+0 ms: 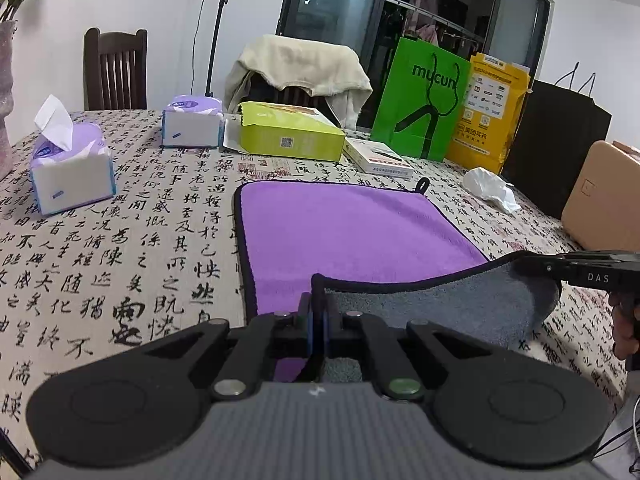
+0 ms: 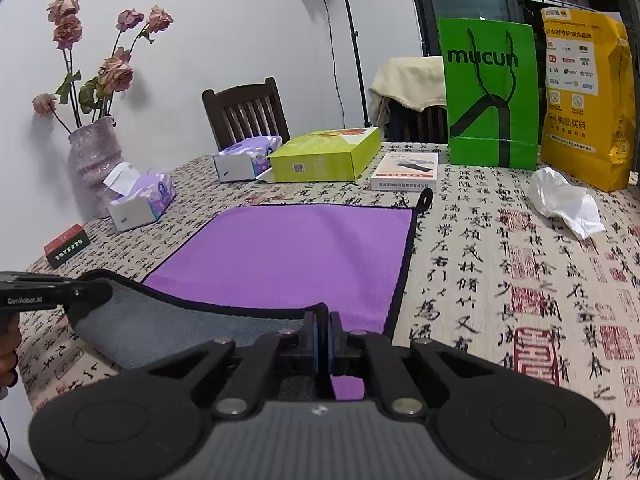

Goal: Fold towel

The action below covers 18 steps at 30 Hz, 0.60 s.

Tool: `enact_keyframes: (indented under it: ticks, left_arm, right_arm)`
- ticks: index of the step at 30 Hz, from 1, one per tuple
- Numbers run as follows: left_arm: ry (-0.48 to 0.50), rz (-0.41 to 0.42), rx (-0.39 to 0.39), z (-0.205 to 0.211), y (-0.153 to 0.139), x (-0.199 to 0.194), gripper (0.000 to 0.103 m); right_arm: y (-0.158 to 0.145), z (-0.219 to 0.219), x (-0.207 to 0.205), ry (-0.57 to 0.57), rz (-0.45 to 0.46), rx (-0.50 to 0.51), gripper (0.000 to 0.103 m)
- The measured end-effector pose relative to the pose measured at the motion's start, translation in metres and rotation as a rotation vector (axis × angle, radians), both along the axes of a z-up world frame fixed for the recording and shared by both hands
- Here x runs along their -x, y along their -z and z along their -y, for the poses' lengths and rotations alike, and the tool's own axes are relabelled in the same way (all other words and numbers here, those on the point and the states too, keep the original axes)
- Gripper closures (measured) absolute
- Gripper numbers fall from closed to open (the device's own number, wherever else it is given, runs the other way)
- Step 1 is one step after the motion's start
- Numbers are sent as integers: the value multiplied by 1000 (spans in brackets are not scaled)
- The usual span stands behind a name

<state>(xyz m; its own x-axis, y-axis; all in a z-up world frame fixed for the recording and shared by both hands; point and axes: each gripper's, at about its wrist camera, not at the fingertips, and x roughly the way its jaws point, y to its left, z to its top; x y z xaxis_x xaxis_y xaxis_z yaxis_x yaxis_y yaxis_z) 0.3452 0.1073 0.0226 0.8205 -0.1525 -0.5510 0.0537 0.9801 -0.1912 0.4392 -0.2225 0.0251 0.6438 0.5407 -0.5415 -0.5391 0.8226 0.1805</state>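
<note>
While both grippers pinch the near edge of the towel (image 1: 352, 232), that edge is lifted off the tablecloth (image 1: 132, 240) and curls back, so its grey underside faces up between them. At the towel's near left corner, the left gripper (image 1: 319, 312) has its fingers pressed together on the black hem. At the near right corner, the right gripper (image 2: 322, 320) has its fingers closed on the hem in the same way. Beyond the lifted strip, the rest of the towel lies flat with its purple side up, and its black hanging loop (image 2: 425, 199) sits at the far right corner. Left of the towel stands a tissue box (image 1: 72, 168) with a sheet sticking out. Right of the towel lies a crumpled white plastic bag (image 2: 566, 202). Just behind the towel rest a lime-green box (image 1: 290, 132) and a flat white box (image 1: 378, 158). Farther behind it stand a green paper bag (image 2: 490, 92) and a yellow bag (image 2: 586, 96).
</note>
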Motion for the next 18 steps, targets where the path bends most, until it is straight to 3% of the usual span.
enact_keyframes:
  ticks: [18]
  left_arm:
    - [27,29,-68,0,-22,-48,98]
  right_arm:
    - [-15,-9,-50,-5,4,-9,99]
